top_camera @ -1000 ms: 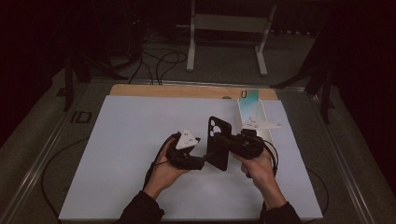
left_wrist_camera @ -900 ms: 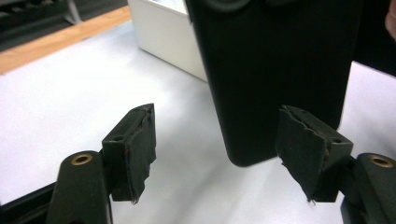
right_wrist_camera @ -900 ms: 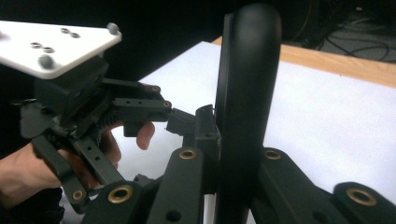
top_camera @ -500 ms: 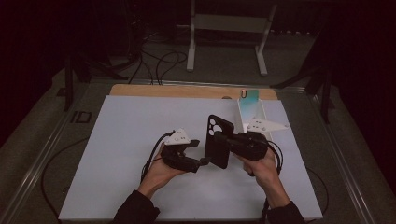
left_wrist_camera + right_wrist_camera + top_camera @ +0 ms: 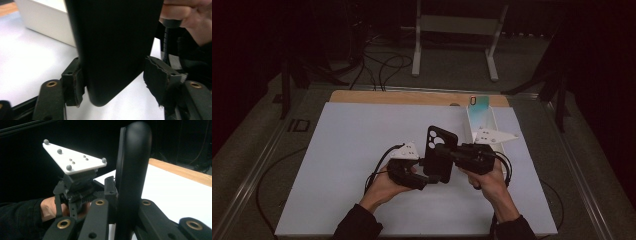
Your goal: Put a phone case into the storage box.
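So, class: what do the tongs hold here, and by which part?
The right tongs clamp the black phone case across its faces, near the middle. The left tongs, just closing, straddle its lower end, one pad touching, one clear.

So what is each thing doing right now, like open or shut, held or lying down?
Black phone case: held up off the table, standing on edge between both grippers.
Right gripper: shut on the case.
Left gripper: jaws either side of the case's bottom end, one pad touching, the other apart; they have just been closing.
White box: open, lying on the table.
Phone: lying flat at the box's far end.
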